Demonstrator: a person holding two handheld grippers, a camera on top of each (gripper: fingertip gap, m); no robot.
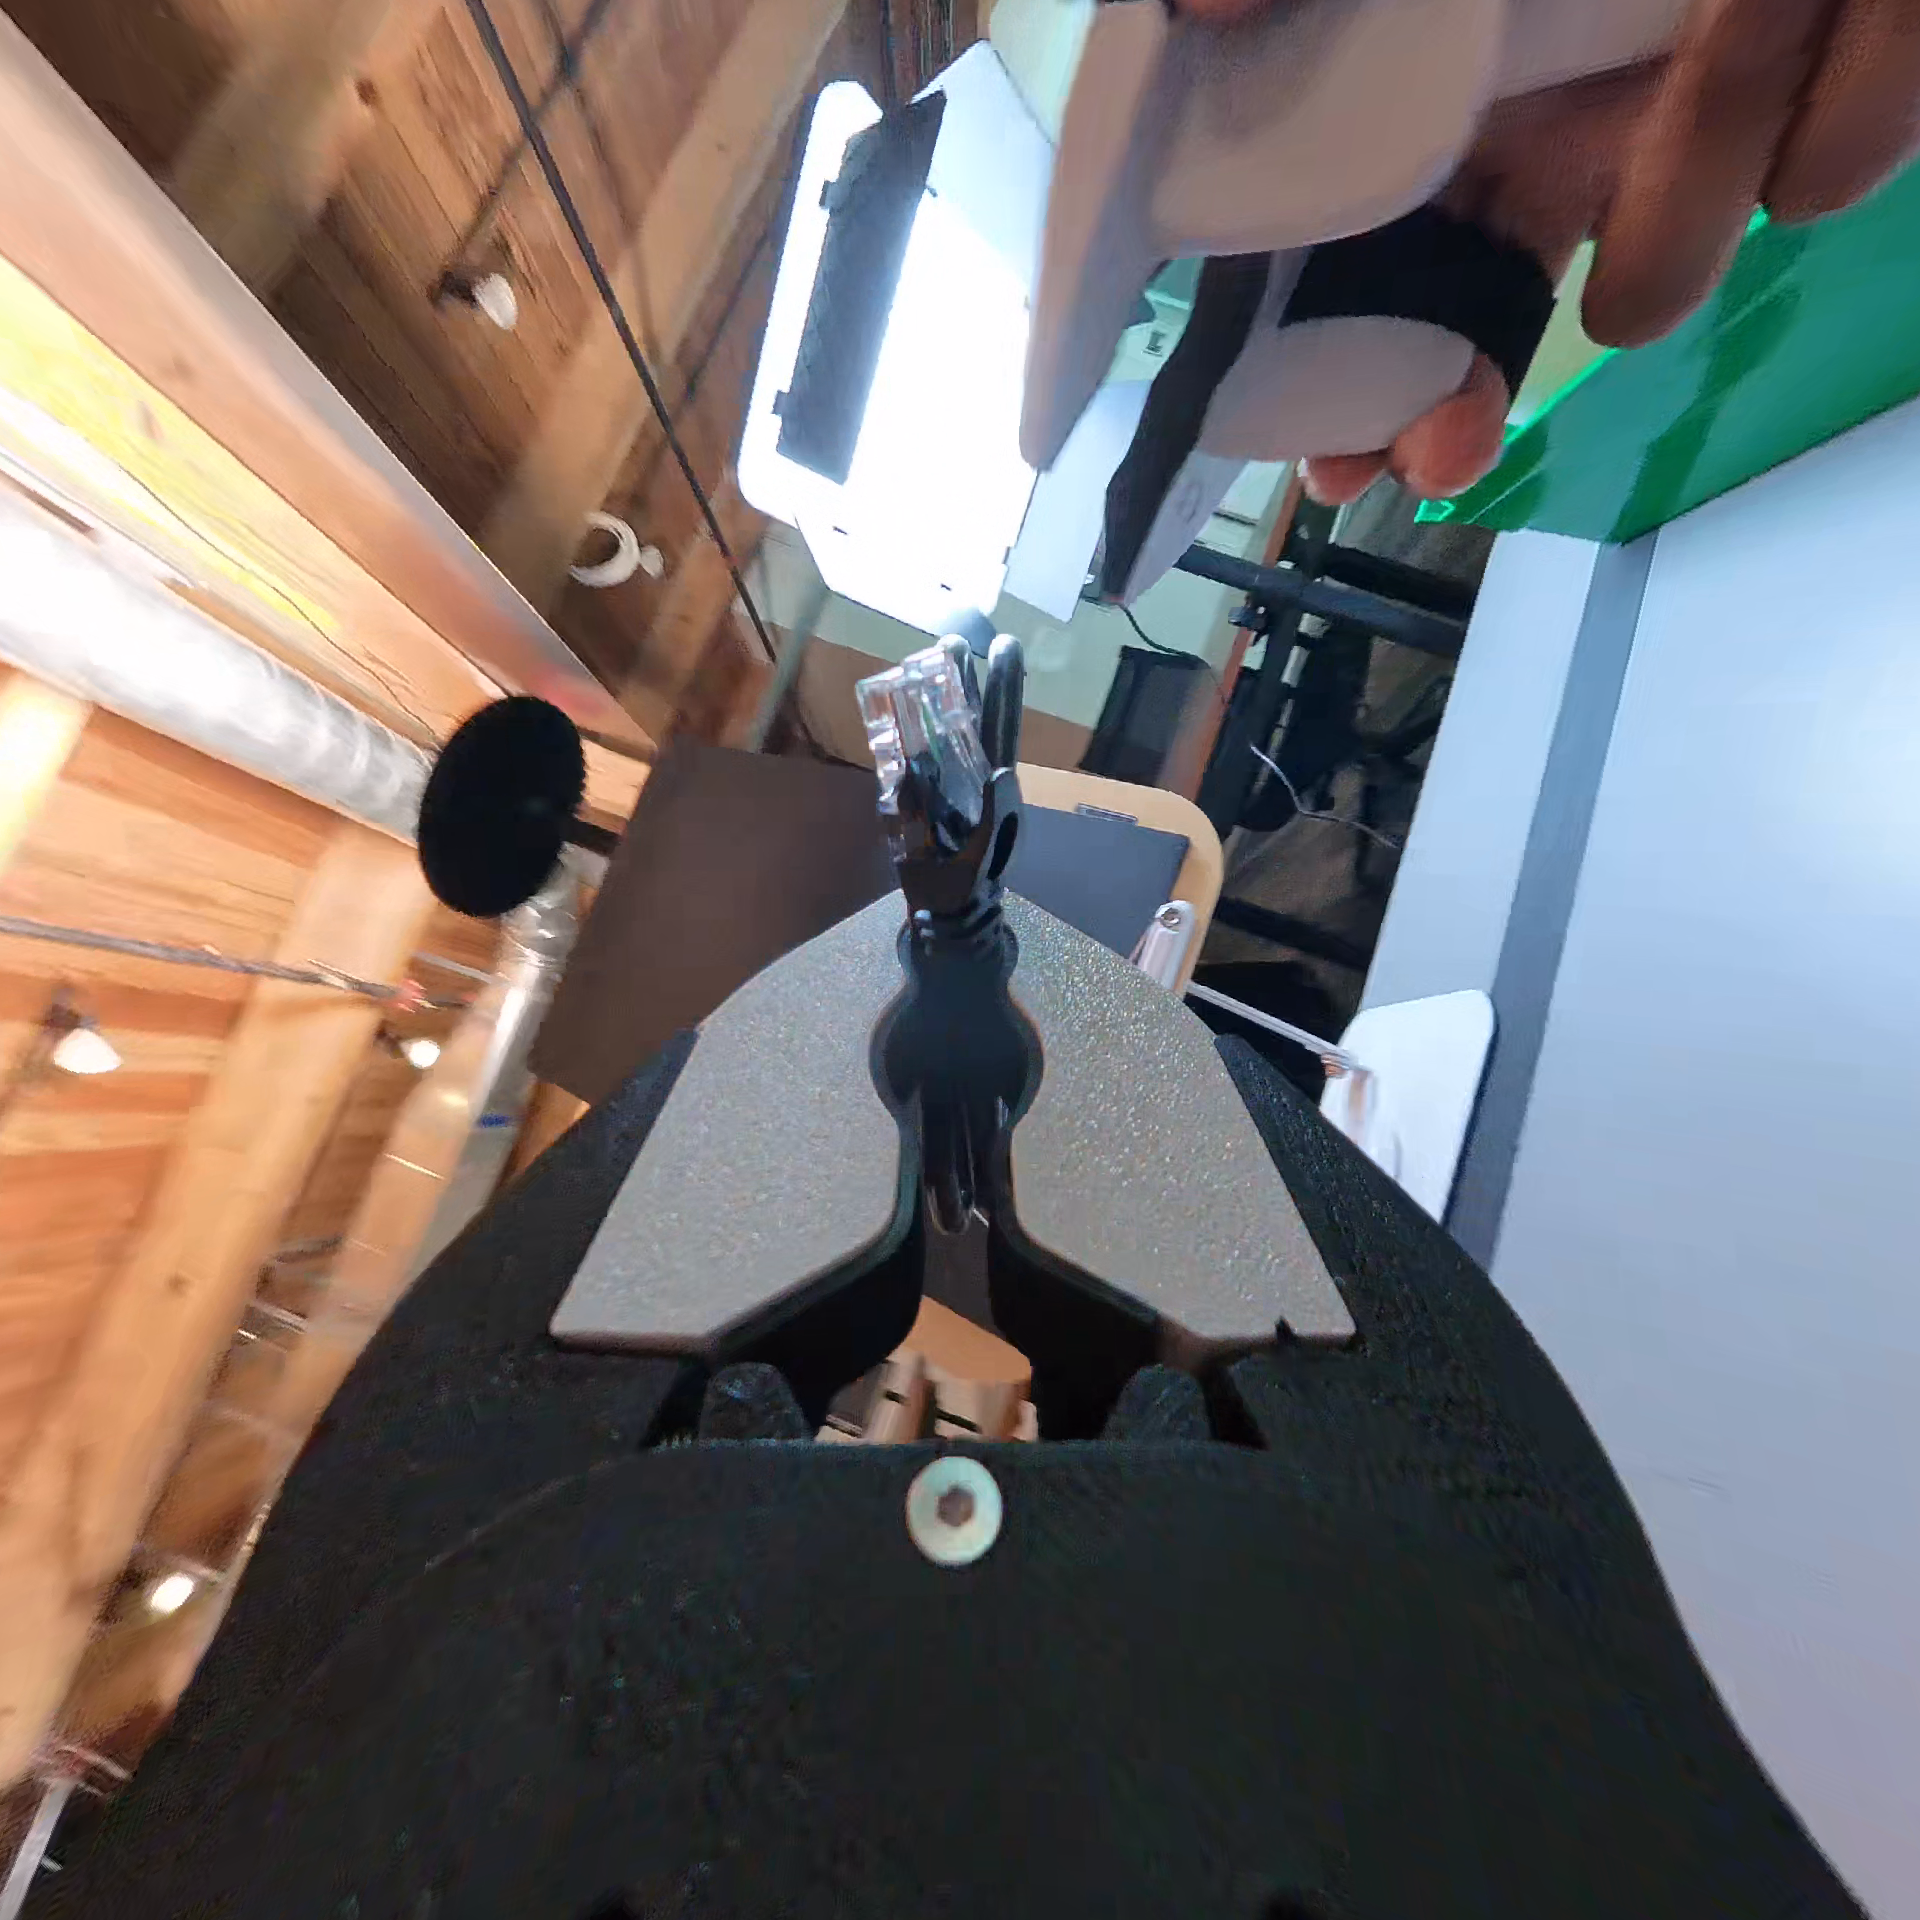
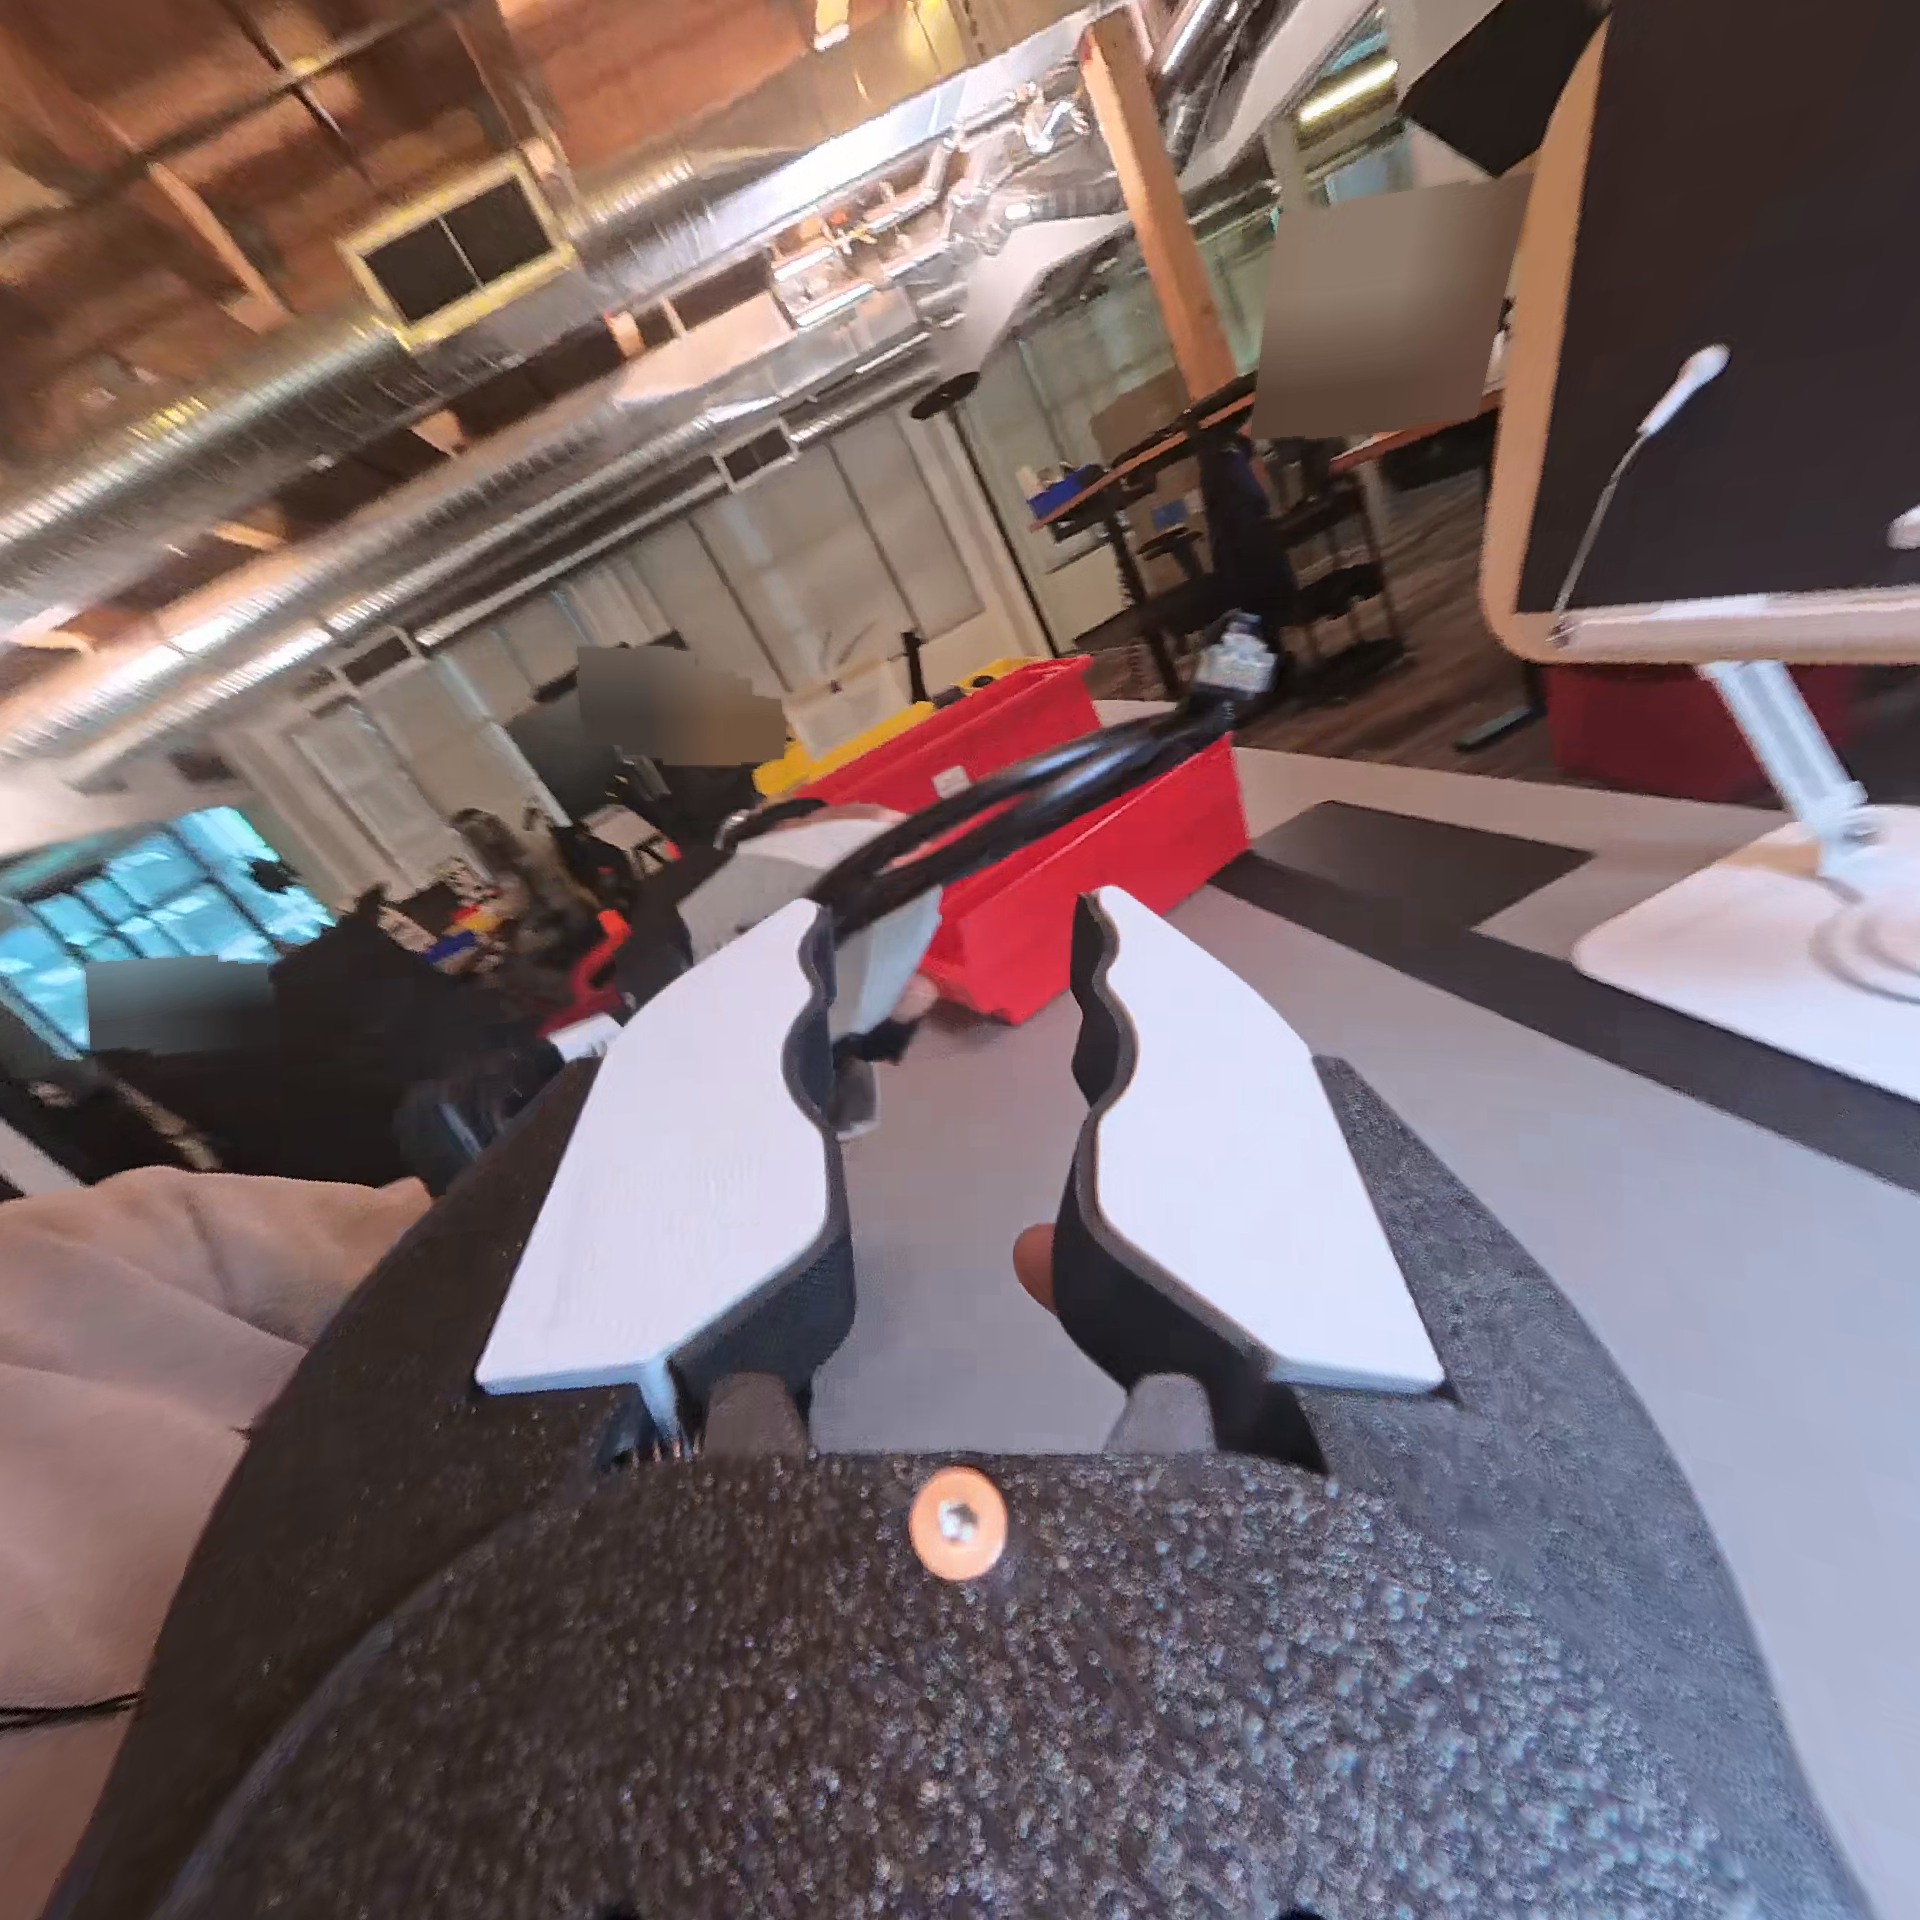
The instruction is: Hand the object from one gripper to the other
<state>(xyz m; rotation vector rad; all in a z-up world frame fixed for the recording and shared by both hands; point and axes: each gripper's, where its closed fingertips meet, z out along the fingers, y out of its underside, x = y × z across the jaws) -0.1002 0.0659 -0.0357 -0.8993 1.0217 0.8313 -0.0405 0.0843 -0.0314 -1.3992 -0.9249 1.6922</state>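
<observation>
Pinching a bundled black cable between its grey pads, the left gripper was pressed together on it and held it up in the air, off any table. The handover looked not yet made: by my reading the giving side had its grip, and the receiving, the closing and the release were all left to do.

In the left wrist view the right gripper hung above and beyond the cable's tip, a hand around its body, apart from the cable. In its own view the right gripper stood spread, with nothing between its white fingers. The cable lay ahead of them, just past the tips and a little to the left, above the grey table and in front of a red bin.

The cable was a thin black lead folded into a tight hank and cinched near the middle, probably by a tie. A clear plastic plug stuck out past the fingertips, with a loop of cable beside it.
</observation>
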